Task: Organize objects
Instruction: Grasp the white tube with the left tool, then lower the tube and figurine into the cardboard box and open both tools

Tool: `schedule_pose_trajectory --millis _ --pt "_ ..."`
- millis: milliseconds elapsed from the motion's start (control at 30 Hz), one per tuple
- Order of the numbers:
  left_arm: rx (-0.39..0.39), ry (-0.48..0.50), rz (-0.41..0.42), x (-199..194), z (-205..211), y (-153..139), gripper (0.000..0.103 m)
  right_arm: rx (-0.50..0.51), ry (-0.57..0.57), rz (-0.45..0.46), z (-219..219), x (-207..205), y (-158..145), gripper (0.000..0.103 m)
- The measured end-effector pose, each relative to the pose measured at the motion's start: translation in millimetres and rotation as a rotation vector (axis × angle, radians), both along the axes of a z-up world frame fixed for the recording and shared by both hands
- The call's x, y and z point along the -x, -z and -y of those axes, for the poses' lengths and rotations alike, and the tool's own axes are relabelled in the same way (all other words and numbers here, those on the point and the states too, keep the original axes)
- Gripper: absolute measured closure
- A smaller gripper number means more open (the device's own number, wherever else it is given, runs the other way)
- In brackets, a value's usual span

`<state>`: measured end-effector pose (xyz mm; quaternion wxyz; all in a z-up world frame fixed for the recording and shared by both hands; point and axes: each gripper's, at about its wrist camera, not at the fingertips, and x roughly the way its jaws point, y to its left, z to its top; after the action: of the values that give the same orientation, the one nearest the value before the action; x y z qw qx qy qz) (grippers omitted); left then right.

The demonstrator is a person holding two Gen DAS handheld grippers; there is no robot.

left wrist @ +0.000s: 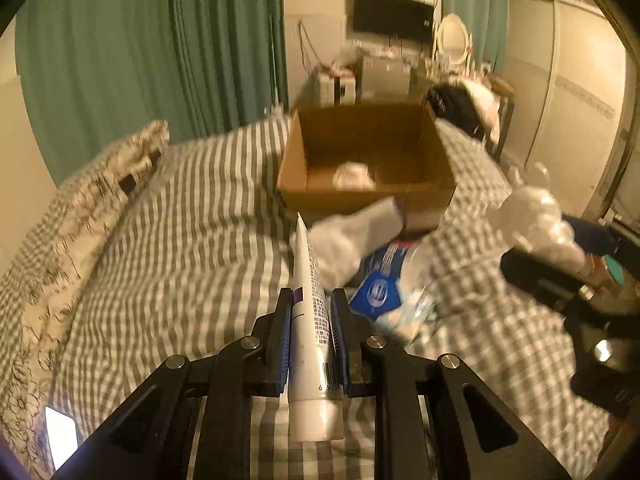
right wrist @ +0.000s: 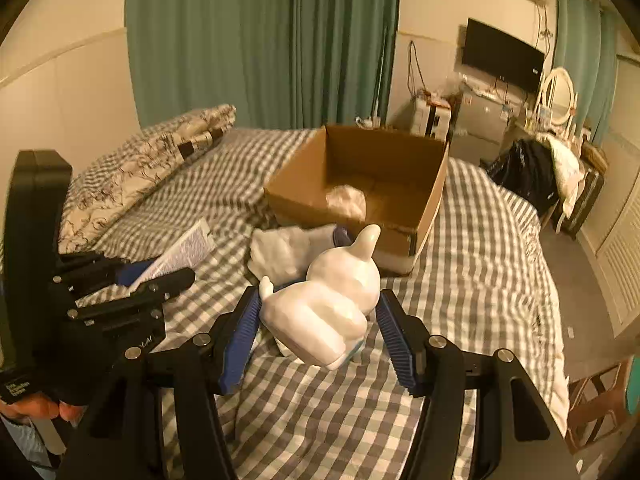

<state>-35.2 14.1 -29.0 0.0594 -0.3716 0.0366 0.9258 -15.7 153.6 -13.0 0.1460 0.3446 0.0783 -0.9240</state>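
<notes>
My left gripper (left wrist: pixel 312 300) is shut on a white tube (left wrist: pixel 308 320) and holds it above the checked bed. It also shows in the right wrist view (right wrist: pixel 160 276) at the left. My right gripper (right wrist: pixel 318 312) is shut on a white animal figurine (right wrist: pixel 328 304), lifted over the bed; the figurine shows in the left wrist view (left wrist: pixel 540 224) at the right. An open cardboard box (left wrist: pixel 424 196) (right wrist: pixel 436 184) stands ahead on the bed with a pale crumpled item (left wrist: pixel 354 176) (right wrist: pixel 346 200) inside.
A white sock (left wrist: pixel 352 240) (right wrist: pixel 284 252) and a blue-labelled plastic pack (left wrist: pixel 392 292) lie in front of the box. Patterned pillows (right wrist: pixel 140 172) lie at the left. A lit phone (left wrist: pixel 60 436) lies at the lower left. Green curtains, a TV and a dresser stand behind.
</notes>
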Motion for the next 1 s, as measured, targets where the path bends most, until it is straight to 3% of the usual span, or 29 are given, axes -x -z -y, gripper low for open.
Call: schedule_pose_trajectory --millis 200,467,767,1000 --pt "-0.011 0.01 -0.073 3.2 -3.8 -30.5 0.085 -0.004 -0.01 -0.067 1.7 -8.4 -31.8 0.045" --pt "-0.019 0.028 -0.144 31.2 -13.2 -60.5 0.085 -0.003 -0.021 -0.155 2.4 12.1 -72.4 0.045" --pt "-0.025 0.03 -0.189 97.9 -27.5 -77.4 0.085 0.006 0.003 -0.201 -4.6 79.7 -93.4 0.045" --pt "-0.021 0.026 -0.168 174.4 -36.0 -57.4 0.085 0.039 0.044 -0.192 -12.8 151.7 -86.5 0.045"
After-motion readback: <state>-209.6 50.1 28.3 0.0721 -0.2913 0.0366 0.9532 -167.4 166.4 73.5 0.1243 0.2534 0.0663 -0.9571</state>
